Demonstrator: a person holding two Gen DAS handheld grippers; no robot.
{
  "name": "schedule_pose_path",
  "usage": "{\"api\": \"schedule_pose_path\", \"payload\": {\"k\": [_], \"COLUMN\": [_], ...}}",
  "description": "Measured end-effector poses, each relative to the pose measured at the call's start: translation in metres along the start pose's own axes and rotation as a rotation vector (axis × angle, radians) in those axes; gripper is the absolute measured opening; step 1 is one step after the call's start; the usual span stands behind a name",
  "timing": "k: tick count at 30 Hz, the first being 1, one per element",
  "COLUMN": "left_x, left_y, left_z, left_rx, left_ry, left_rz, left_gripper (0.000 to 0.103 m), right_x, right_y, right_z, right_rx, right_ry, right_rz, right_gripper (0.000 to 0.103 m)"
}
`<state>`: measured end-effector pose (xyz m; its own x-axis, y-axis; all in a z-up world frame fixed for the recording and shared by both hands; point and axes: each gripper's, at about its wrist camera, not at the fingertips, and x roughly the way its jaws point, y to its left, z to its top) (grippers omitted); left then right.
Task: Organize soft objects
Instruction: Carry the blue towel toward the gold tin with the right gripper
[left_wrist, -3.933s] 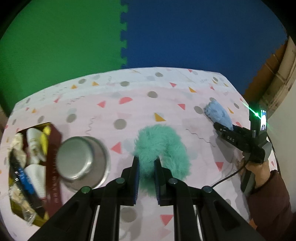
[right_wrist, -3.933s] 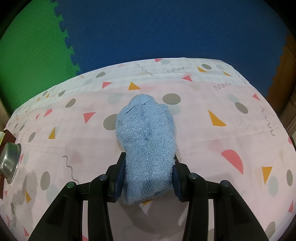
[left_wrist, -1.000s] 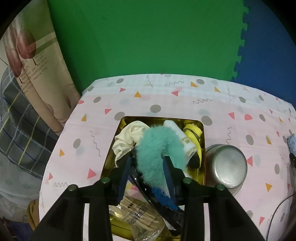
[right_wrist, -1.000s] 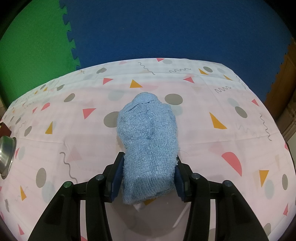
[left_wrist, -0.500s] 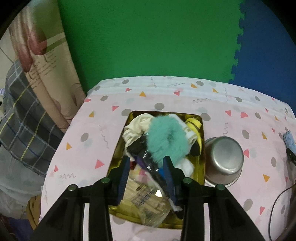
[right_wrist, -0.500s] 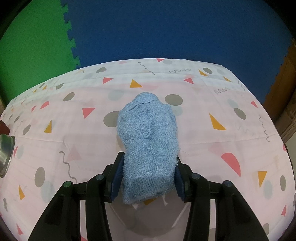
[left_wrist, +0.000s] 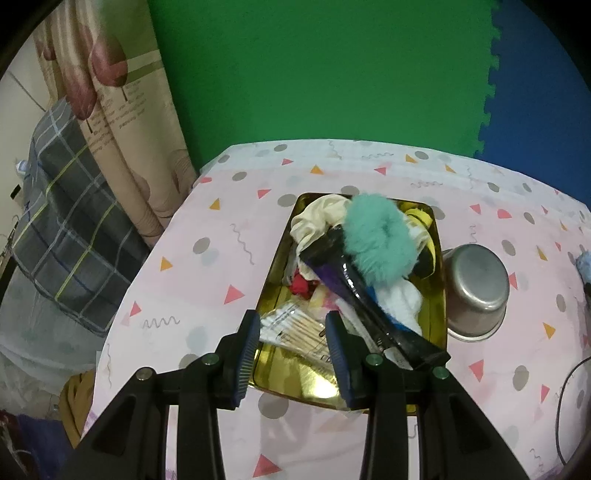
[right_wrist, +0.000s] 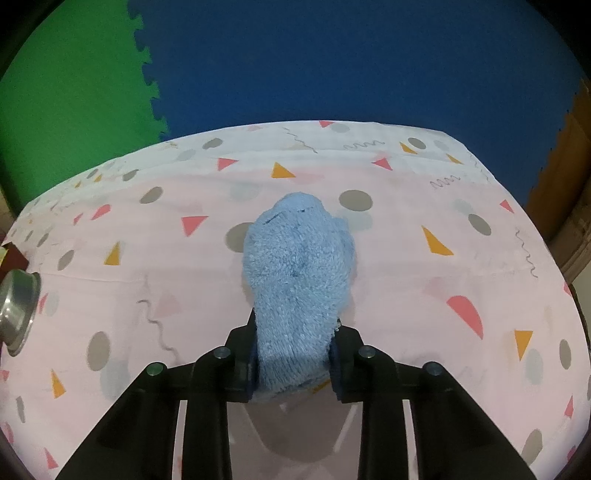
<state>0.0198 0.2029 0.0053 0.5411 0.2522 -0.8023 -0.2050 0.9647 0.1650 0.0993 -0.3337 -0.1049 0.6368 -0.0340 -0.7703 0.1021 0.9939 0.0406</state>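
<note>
Left gripper (left_wrist: 291, 332) hangs with jaws apart and holding nothing above the near end of the gold tray (left_wrist: 441, 280); right gripper (right_wrist: 293, 354) is clenched on the blue sock (right_wrist: 299, 273).

The tray sits mid-table, with bare patterned cloth (left_wrist: 207, 266) to its left up to the table's left edge and a steel bowl (left_wrist: 474, 288) just beside its right wall. The teal scrunchie (left_wrist: 378, 242) lies in the far half of the tray, fluffy and curled, resting on a cream cloth (left_wrist: 314, 221), a white sock (left_wrist: 400, 301) and a long dark packet (left_wrist: 369, 306). In the right view the sock is thick terry, its toe pointing far and lying on the cloth, with open table on both sides and the bowl at the far left edge.
</note>
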Motion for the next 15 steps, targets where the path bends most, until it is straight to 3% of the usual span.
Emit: {"api": "schedule_pose_path", "payload": {"k": [15], "left_x": [0.001], "left_y": [0.015], "left_z": [-0.010], "left_rx": [-0.043], "left_ry": [-0.003], "left_rz": [-0.005], "left_gripper": [0.037], "right_x": [-0.049], "right_y": [0.066], "right_z": [0.007], "right_rx": [-0.078], "right_ry": [-0.058], "right_rz": [0.097], "right_gripper": [0.025]}}
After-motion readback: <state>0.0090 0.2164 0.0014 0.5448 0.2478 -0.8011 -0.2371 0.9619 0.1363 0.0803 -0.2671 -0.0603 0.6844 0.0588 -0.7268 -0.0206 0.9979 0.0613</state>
